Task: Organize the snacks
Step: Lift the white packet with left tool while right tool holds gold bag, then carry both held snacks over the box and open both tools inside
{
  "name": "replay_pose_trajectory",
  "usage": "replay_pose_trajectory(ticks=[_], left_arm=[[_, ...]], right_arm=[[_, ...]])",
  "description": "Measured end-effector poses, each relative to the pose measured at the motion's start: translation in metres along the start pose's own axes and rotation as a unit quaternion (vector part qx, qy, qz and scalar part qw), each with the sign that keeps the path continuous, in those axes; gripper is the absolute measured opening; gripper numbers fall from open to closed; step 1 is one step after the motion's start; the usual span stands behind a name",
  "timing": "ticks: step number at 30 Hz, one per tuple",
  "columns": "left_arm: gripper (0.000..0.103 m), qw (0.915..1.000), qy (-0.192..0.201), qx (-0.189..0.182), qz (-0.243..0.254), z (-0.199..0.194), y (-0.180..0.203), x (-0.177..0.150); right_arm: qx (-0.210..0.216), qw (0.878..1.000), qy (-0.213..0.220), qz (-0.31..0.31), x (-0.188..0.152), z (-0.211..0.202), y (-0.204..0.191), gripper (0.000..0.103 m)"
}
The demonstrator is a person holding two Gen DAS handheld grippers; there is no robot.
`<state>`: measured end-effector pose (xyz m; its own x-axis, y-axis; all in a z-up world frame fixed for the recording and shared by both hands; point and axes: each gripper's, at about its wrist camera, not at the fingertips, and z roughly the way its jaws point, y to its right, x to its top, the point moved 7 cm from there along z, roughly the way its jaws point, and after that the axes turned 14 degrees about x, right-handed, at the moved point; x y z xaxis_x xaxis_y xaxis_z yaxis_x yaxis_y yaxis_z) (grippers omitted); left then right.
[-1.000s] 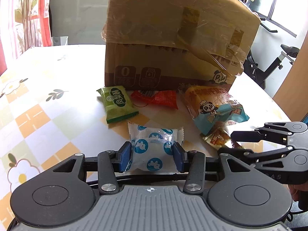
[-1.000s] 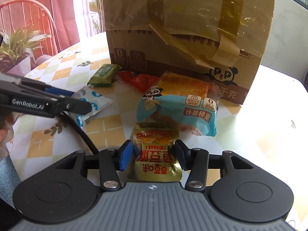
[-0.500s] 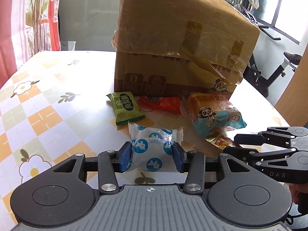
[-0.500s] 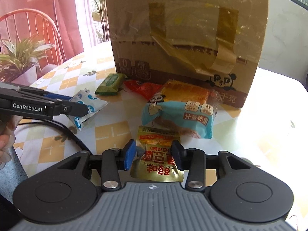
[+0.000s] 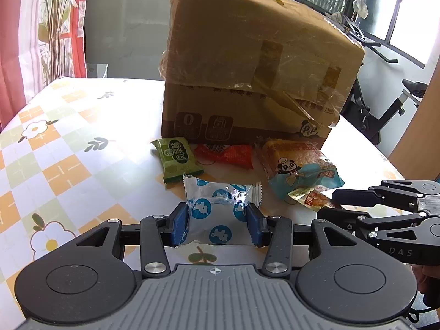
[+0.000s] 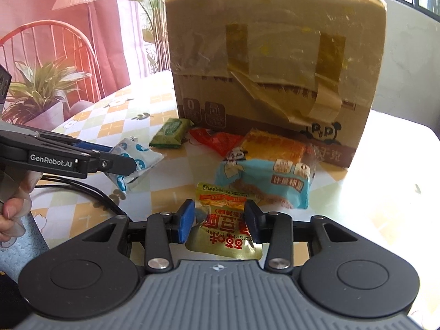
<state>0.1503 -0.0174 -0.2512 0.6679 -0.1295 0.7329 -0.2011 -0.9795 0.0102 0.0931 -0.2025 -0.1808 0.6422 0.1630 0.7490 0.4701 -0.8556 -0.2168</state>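
Both grippers have come up and back since a second ago, each carrying its packet off the table, so the cardboard box now shows its top edge in both views. The left gripper is clamped on the white sachet with blue round prints, blue pads pressed into its two sides. The right gripper, whose jaws drew in over that second, grasps the gold foil pouch across its middle, the foil crumpled at the left pad. Pickup looks finished for both, and the step in hand seems to be the carry. Next, each packet must be taken to wherever the snacks are to be gathered, probably the box, though its top looks taped over and no opening is visible from here, so the destination is uncertain. Both wrappers are soft and slippery, so a steady grip and a clear path between the two grippers matter. On the floral tablecloth in front of the box lie a green packet, a red-orange wrapper and a teal and orange bread bag with a panda chef and "P&P" on it. The box carries a panda logo with "P&P", a large "0" in a square and Chinese characters. Red Chinese characters run upside down across the gold pouch. The left gripper reads "GenRobot.AI" on its side, the right one "DAS".
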Motion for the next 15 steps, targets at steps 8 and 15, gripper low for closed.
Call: replay_pose_trajectory(ticks=[8, 15], left_arm=[[0.048, 0.9994, 0.035, 0.0, 0.003, -0.016, 0.001, 0.026], [0.048, 0.9957, 0.093, 0.001, 0.004, -0.037, -0.003, 0.075]], right_arm=[[-0.003, 0.998, 0.042, -0.046, 0.028, -0.02, -0.014, 0.042], [-0.01, 0.992, 0.093, -0.085, 0.074, -0.042, -0.017, 0.042]])
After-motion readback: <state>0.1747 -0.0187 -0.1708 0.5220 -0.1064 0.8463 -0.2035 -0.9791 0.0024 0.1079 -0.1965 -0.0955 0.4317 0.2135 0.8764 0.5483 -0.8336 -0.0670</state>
